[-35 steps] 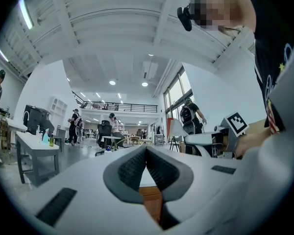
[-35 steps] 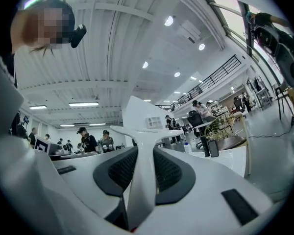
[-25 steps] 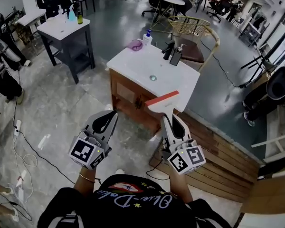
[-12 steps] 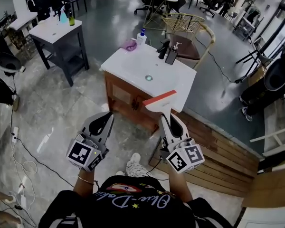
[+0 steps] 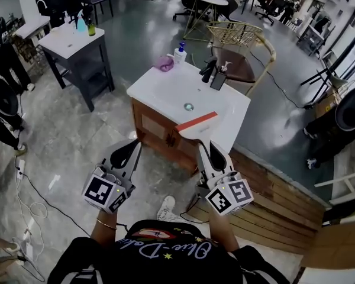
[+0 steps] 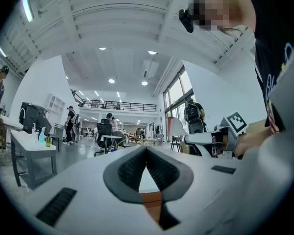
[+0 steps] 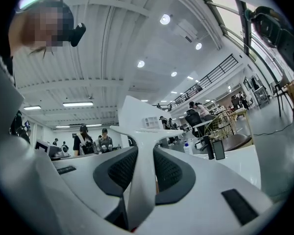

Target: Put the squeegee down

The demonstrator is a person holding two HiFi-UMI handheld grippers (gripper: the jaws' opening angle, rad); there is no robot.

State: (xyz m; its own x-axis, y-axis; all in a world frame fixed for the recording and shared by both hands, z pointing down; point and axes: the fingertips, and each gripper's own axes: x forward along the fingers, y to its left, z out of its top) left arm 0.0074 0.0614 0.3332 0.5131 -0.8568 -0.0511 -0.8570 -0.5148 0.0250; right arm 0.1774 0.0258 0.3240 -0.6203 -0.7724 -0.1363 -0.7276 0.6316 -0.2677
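A white squeegee (image 5: 199,127) with an orange-red blade sticks up from my right gripper (image 5: 208,148), which is shut on its handle; in the right gripper view the white handle (image 7: 139,180) is pinched between the dark pads. The blade hangs over the near edge of the white sink counter (image 5: 157,87) on its wooden cabinet. My left gripper (image 5: 132,148) is held level at the left of the cabinet, jaws shut with nothing between them; in the left gripper view the jaw tips (image 6: 147,149) meet.
On the counter's far edge stand a soap bottle (image 5: 180,53), a purple cloth (image 5: 165,62), a black tap (image 5: 209,70) and a dispenser (image 5: 220,76). A gold wire chair (image 5: 239,37) stands behind. A dark side table (image 5: 77,46) is far left. Wooden boards (image 5: 278,206) lie right. Cables cross the floor at left.
Both grippers and the squeegee have come closer to the sink counter; the blade now overlaps its near edge. The grips are unchanged.
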